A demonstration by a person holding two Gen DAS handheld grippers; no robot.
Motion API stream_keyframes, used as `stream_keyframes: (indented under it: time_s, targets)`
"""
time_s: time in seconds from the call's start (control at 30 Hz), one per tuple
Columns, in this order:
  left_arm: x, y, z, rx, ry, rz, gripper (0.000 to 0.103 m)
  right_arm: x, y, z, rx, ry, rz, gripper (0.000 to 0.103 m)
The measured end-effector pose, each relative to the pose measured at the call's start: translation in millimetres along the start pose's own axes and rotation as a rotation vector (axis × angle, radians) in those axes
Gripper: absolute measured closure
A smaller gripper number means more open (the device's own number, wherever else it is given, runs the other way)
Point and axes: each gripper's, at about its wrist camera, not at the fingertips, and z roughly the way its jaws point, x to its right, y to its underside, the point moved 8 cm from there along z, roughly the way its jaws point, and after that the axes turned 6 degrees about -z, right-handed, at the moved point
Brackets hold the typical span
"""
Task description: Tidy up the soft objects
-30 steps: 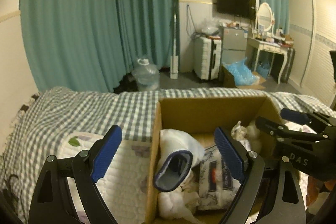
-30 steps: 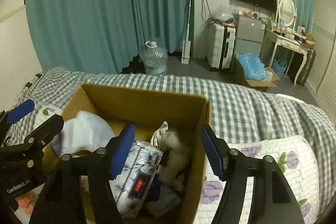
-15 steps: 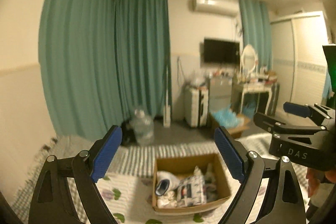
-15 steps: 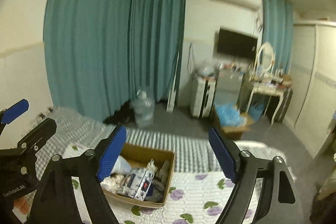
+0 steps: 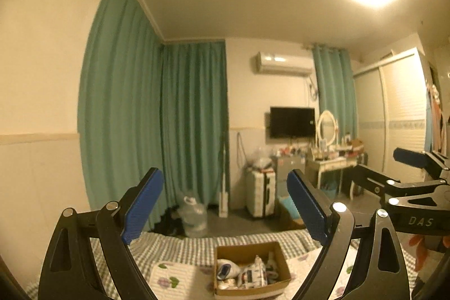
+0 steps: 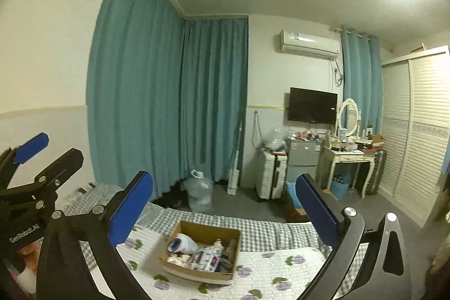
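A cardboard box [image 5: 277,257] [image 6: 177,232] sits on the bed, far below both grippers. It holds several soft items: a white and blue sock [image 5: 225,269] [image 6: 181,243], a floral tissue pack [image 5: 250,273] [image 6: 209,257] and pale cloth pieces. My left gripper [image 5: 225,211] is open and empty, raised high and well back from the box. My right gripper [image 6: 223,211] is open and empty, also raised high. Each gripper shows at the edge of the other's view.
The bed has a grey checked sheet [image 6: 253,229] and a white quilt with purple flowers [image 6: 281,266]. Beyond it stand teal curtains [image 6: 168,103], a water jug [image 6: 199,191], a white suitcase [image 6: 271,176], a dressing table [image 6: 348,156] and a wardrobe [image 6: 416,131].
Both grippers have risen far up and back from the box, which now looks small and low in both views. Both stay open and empty.
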Motion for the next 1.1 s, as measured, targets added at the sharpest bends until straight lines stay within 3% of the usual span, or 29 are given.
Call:
stream_keyframes:
  time_s: [0.2, 0.33, 0.5, 0.6, 0.83, 1.1]
  targets:
    - [-17.3, 23.9, -18.2, 0.082, -0.019, -0.018, 0.011, -12.3, 37.7, -15.4, 0.047, 0.025, 0.011, 0.001]
    - [-25.2, 53.4, -16.1, 0.078, -0.026, -0.014, 0.008, -14.9, 80.7, 1.6, 0.035, 0.034, 0.029, 0.0]
    - [-36.8, 108.4, 9.5, 0.006, -0.071, 0.009, 0.008, -26.9, 144.5, 38.8, 0.01, -0.007, 0.072, 0.0]
    - [-45.8, 153.3, 30.7, -0.084, -0.078, -0.011, 0.008, -34.5, 189.2, 66.5, -0.03, -0.01, 0.068, 0.0]
    - [-42.6, 237.8, 59.4, -0.232, -0.087, -0.019, 0.008, -39.0, 282.0, 112.5, -0.202, -0.008, 0.093, 0.0]
    - [-37.3, 280.0, 64.9, -0.34, -0.095, 0.0, 0.008, -40.0, 293.0, 119.6, -0.23, 0.002, 0.081, 0.0]
